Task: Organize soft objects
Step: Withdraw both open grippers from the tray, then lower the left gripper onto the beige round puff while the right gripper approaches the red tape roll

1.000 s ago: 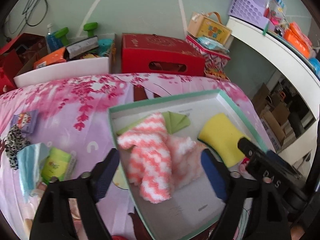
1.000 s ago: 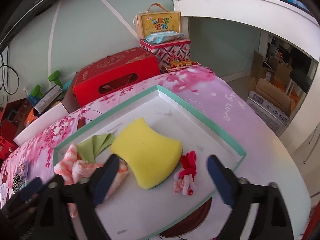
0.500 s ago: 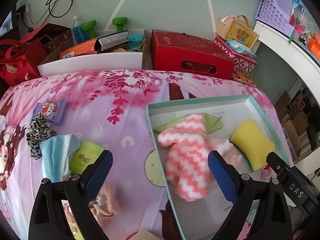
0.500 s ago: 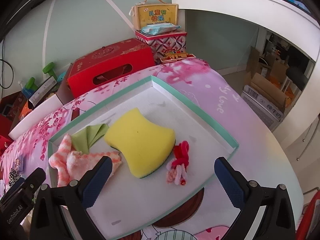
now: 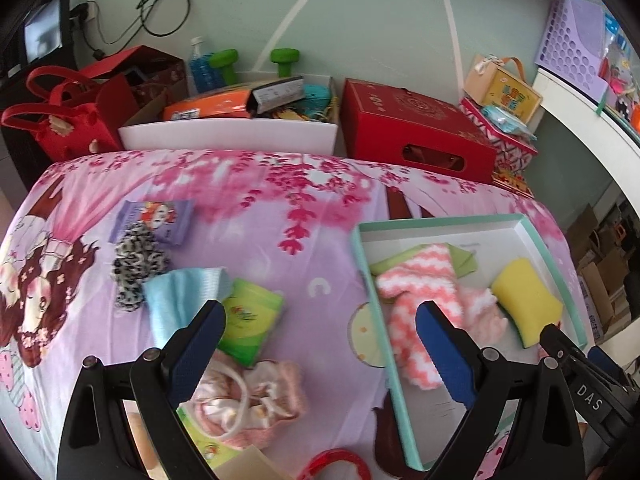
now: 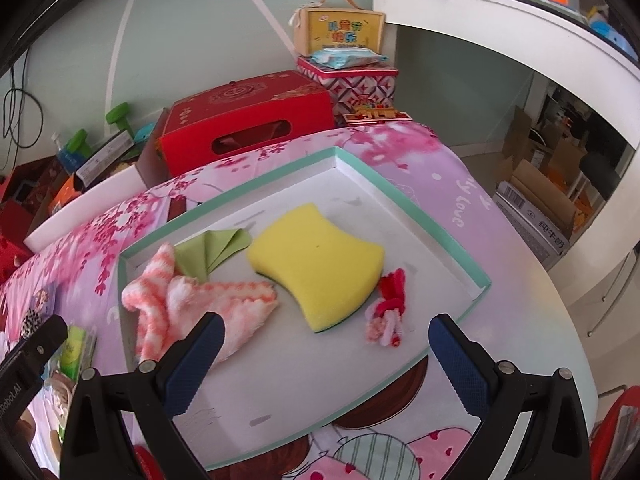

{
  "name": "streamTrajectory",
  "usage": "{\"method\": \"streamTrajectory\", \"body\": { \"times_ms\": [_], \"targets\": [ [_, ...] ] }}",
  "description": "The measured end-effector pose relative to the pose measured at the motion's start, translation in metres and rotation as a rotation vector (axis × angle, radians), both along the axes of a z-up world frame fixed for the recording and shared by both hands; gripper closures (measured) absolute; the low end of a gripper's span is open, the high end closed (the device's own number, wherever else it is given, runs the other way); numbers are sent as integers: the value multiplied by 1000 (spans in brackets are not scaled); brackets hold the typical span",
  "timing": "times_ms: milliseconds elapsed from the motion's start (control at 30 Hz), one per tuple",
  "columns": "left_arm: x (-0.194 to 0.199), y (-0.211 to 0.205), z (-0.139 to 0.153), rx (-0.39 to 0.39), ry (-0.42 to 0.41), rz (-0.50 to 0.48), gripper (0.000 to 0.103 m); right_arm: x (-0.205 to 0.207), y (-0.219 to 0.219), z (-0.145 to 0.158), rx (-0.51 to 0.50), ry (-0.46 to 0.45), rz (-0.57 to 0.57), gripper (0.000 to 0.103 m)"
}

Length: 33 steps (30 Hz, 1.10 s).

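A white tray with a teal rim (image 5: 536, 232) (image 6: 404, 196) lies on the pink tablecloth. It holds a pink-and-white fluffy towel (image 5: 424, 304) (image 6: 188, 296), a folded green cloth (image 6: 212, 248), a yellow sponge (image 5: 524, 300) (image 6: 320, 256) and a red-and-pink hair tie (image 6: 386, 308). My left gripper (image 5: 320, 328) hangs open and empty over the cloth left of the tray, near a pink fabric bundle (image 5: 256, 396), a green pack (image 5: 248, 320), a blue face mask (image 5: 180, 296) and a leopard scrunchie (image 5: 136, 260). My right gripper (image 6: 324, 344) is open and empty above the tray's near part.
A purple tissue pack (image 5: 156, 220) lies at the far left of the table. Behind the table stand a red box (image 5: 416, 136) (image 6: 248, 124), a white bin of clutter (image 5: 232, 136) and red bags (image 5: 64, 120). A red ring (image 5: 340, 464) lies at the near edge.
My left gripper has swung left, off the towel in the tray and out over the tablecloth by the loose items. My right gripper has widened and drawn back slightly.
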<state>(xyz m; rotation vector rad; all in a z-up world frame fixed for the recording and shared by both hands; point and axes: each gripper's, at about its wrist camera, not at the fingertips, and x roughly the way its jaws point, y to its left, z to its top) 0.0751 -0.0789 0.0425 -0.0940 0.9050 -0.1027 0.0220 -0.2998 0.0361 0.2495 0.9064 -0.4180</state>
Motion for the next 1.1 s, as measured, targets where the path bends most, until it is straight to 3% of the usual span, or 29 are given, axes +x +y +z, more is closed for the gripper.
{"method": "streamTrajectory", "body": {
  "times_ms": [433, 767, 1100],
  "targets": [
    [-7, 44, -2, 2, 20, 65, 7, 9, 52, 5, -13, 7, 118, 0],
    [-17, 112, 0, 24, 24, 212, 7, 19, 106, 8, -9, 3, 236, 0],
    [-33, 158, 3, 18, 31, 281, 7, 21, 150, 9, -7, 2, 320, 0]
  ]
}}
